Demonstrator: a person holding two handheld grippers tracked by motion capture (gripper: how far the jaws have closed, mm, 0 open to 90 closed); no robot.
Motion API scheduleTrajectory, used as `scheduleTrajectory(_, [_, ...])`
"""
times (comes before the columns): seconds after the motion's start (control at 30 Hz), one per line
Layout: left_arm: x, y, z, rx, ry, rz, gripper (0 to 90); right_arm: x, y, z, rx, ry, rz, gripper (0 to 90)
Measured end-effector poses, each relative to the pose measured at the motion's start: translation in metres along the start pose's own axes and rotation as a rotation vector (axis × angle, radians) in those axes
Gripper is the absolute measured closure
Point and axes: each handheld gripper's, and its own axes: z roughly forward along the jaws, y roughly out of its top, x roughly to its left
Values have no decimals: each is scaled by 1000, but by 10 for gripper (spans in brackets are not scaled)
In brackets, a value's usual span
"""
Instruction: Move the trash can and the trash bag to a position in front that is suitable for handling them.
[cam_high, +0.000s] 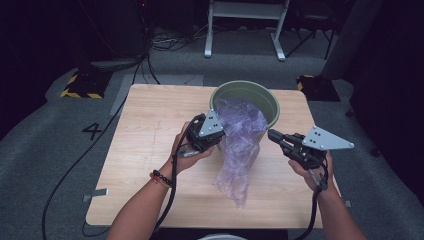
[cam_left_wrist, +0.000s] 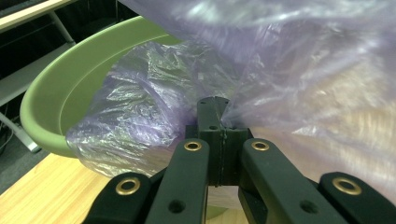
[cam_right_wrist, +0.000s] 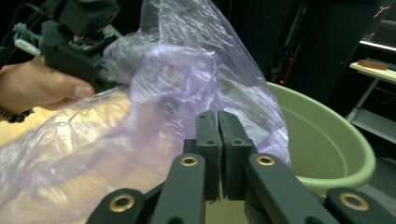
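A thin, see-through purple plastic bag (cam_high: 242, 145) hangs partly out of a green bucket (cam_high: 270, 100) at the far side of the wooden table (cam_high: 145, 150), its loose end trailing toward the front. My left gripper (cam_high: 222, 136) is shut on the bag's left edge; in the left gripper view the film (cam_left_wrist: 303, 70) bunches at the closed jaws (cam_left_wrist: 219, 116) in front of the bucket (cam_left_wrist: 60, 93). My right gripper (cam_high: 271, 134) is just right of the bag with its jaws together (cam_right_wrist: 217, 116). Film (cam_right_wrist: 177, 84) lies right behind the tips; whether any is pinched is unclear.
The bucket's rim (cam_right_wrist: 327, 140) is close to the right gripper's tips. White frame legs (cam_high: 245, 30) stand on the grey floor behind the table. Yellow-and-black striped bases (cam_high: 80, 87) sit at the back left and back right, and a black cable (cam_high: 75, 170) runs along the left.
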Motion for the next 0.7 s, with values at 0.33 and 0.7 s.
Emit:
scheduleTrajectory(0.33, [-11,5,5,-4,-10,28,900,35,5,13,31,137,-46,354])
scheduleTrajectory(0.7, [-9,4,1,-19,-13,19,900,45,-7,33,105,74,-117,899])
